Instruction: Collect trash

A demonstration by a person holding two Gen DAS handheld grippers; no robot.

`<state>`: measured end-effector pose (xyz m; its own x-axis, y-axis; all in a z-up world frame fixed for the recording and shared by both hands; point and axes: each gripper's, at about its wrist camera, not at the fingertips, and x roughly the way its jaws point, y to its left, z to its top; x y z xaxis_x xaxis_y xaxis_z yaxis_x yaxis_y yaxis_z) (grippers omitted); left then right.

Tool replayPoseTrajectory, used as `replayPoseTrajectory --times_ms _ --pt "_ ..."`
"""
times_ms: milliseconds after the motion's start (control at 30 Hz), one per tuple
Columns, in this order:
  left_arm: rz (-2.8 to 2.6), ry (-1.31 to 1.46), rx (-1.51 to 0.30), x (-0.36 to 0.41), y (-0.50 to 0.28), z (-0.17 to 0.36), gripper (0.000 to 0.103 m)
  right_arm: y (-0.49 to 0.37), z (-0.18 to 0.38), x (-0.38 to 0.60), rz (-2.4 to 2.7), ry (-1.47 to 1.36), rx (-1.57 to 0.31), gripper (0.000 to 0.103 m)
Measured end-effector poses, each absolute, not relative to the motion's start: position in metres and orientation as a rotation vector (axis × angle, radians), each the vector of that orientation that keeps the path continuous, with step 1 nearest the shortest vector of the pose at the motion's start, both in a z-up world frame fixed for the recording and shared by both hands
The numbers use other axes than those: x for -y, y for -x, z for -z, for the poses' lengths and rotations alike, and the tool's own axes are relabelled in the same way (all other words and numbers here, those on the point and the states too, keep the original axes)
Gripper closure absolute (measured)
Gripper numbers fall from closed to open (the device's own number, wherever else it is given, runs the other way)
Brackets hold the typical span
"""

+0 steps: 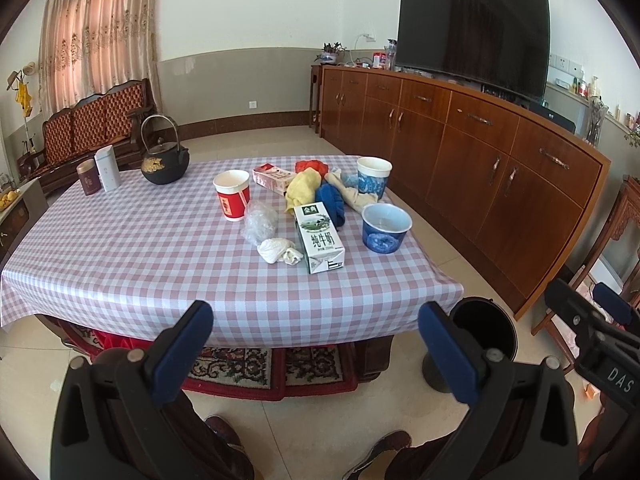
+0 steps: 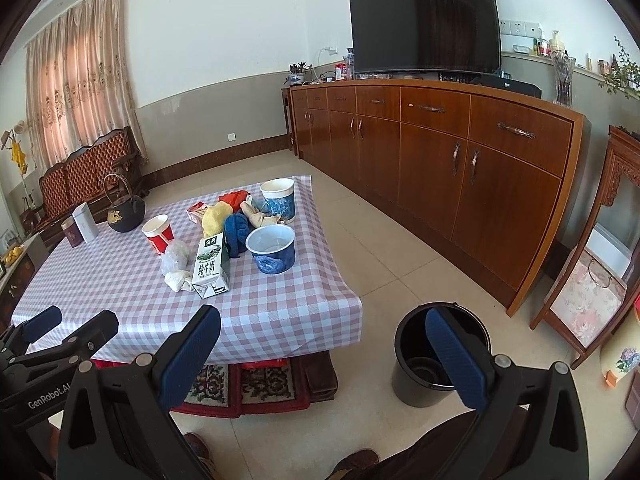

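Both grippers hang short of the table with jaws spread wide and nothing between them, so the step in hand looks like the first reach for a piece of trash. To do it well, I would start with the nearest loose item and work inward, so nothing gets knocked over on the way. The crumpled white tissue (image 1: 276, 251) is soft and should give under a light pinch from above. The milk carton (image 1: 319, 238) lying just beside it, at the tissue's 3 o'clock, wants the jaws across its narrow sides.

Seen from the left gripper (image 1: 316, 344), the tissue and carton lie at 12 o'clock, well apart from the fingertips, with the clear plastic wad (image 1: 261, 222) just behind the tissue and the red paper cup (image 1: 232, 195) beyond that. The blue bowl (image 1: 386, 228) sits towards 1 o'clock near the table's right edge.

The black bin (image 2: 440, 354) stands on the floor off the table's right corner; from the right gripper (image 2: 324, 356) it lies at about 3 o'clock, partly behind the right finger. That gripper is better placed for drops.
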<state>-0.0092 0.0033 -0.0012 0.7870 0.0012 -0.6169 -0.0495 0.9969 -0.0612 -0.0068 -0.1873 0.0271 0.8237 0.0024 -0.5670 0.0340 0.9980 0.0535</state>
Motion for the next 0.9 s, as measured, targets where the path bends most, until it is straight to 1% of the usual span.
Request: replayPoseTrajectory --times_ms 900 --pt "-0.033 0.081 -0.671 -0.0073 0.0100 0.0070 0.000 0.0050 -0.0229 0.1840 0.015 -0.057 -0.613 0.000"
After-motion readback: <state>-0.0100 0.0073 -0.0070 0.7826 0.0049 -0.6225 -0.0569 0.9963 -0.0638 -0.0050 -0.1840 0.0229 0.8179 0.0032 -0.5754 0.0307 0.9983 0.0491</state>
